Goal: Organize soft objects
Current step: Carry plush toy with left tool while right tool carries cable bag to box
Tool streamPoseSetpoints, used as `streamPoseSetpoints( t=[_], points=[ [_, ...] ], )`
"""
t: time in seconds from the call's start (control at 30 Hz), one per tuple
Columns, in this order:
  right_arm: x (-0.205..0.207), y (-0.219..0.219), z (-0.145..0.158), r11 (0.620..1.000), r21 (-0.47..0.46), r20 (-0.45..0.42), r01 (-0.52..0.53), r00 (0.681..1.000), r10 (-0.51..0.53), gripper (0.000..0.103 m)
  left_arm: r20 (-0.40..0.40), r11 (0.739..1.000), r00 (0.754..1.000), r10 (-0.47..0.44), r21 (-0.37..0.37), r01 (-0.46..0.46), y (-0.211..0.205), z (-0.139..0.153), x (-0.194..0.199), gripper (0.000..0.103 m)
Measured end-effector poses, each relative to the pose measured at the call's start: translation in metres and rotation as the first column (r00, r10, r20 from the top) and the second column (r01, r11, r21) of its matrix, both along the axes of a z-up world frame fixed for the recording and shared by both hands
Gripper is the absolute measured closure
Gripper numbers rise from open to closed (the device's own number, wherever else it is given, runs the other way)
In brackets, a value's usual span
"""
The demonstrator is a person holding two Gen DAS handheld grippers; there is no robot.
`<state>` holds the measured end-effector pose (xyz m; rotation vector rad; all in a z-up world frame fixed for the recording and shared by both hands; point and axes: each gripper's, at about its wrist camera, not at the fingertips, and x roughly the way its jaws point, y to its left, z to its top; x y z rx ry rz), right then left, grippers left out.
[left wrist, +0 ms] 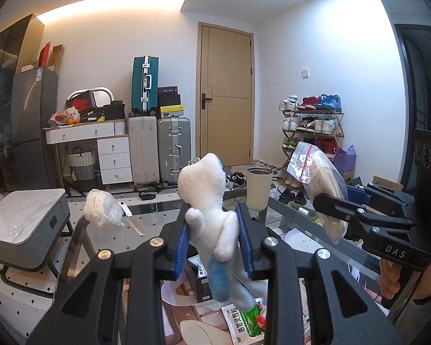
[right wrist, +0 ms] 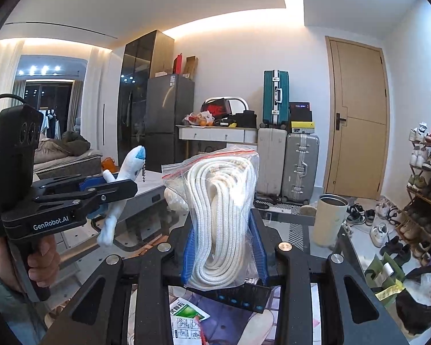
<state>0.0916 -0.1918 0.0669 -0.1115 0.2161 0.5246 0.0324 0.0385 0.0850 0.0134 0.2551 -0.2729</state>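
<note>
My left gripper (left wrist: 214, 218) is shut on a white and blue plush toy (left wrist: 208, 201), held upright above the glass table (left wrist: 301, 218); its blue pads press the toy's middle. The same plush toy (right wrist: 120, 184) and left gripper (right wrist: 129, 185) show at the left of the right wrist view. My right gripper (right wrist: 224, 224) is shut on a clear zip bag of coiled white rope (right wrist: 221, 207), lifted off the table. That bag of rope (left wrist: 321, 184) and the right gripper (left wrist: 320, 202) appear at the right of the left wrist view. Another clear bag with white filling (left wrist: 102, 208) lies on the table's far left.
A cream tumbler (left wrist: 258, 188) stands on the table ahead. A green and white medicine sachet (left wrist: 247, 319), a small box and papers lie below the grippers. Suitcases (left wrist: 159, 149), a white drawer unit, a shoe rack (left wrist: 313, 132) and a grey side table (left wrist: 26, 224) stand around.
</note>
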Motion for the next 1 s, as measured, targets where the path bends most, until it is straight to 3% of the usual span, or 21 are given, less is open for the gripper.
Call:
streamPoseSetpoints(
  t=[0.33,0.67,0.77,1.0],
  points=[
    [0.016,0.006,0.002,1.000,0.018,0.008,0.003,1.000,-0.003,0.069,0.018,0.999,1.000,-0.014,-0.035,0.015,-0.008,0.013,0.021,0.074],
    [0.072,0.014,0.000,0.997,0.059,-0.045,0.051,0.998,-0.049,0.069,0.003,0.997,1.000,-0.013,-0.081,0.013,-0.015,0.013,0.078,0.074],
    [0.097,0.023,-0.002,0.999,0.040,-0.089,0.031,0.996,-0.027,0.069,-0.003,0.997,1.000,-0.013,-0.077,0.013,-0.018,0.013,0.093,0.074],
    [0.118,0.034,-0.007,0.999,0.016,-0.088,0.044,0.995,-0.043,0.069,-0.039,0.996,0.999,0.003,-0.090,-0.006,-0.016,0.004,0.113,0.074]
  ],
)
